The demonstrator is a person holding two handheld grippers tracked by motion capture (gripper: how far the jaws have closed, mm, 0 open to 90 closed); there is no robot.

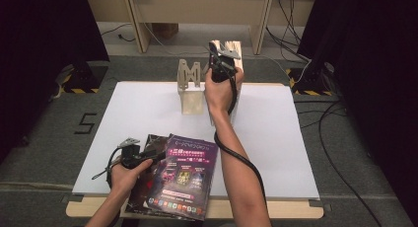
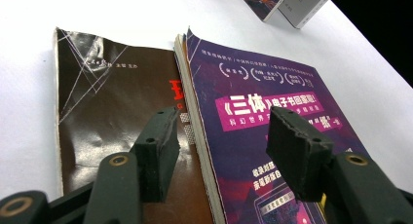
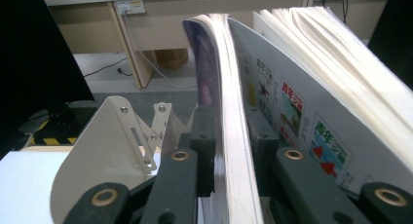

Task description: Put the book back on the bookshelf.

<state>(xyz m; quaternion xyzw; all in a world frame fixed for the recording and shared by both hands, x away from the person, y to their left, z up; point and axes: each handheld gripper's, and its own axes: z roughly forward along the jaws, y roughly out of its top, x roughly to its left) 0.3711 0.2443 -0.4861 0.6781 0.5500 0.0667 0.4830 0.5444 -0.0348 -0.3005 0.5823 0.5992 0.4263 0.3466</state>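
Right gripper (image 3: pixel 226 151), raised at the far side of the white table (image 1: pixel 276 138), has its jaws about a thin purple-covered magazine (image 3: pixel 221 87) standing upright beside a thicker white-paged book (image 3: pixel 311 63) and a cream metal bookend (image 3: pixel 97 151); whether the pads press cannot be told. Left gripper (image 2: pixel 224 151), jaws spread, hovers over a purple glossy magazine (image 2: pixel 272 117) overlapping a dark brown paperback (image 2: pixel 112 102), both lying flat. Advice: keep the upright magazine vertical and let go only once its neighbours support it. Its lower edge is hidden behind the jaws.
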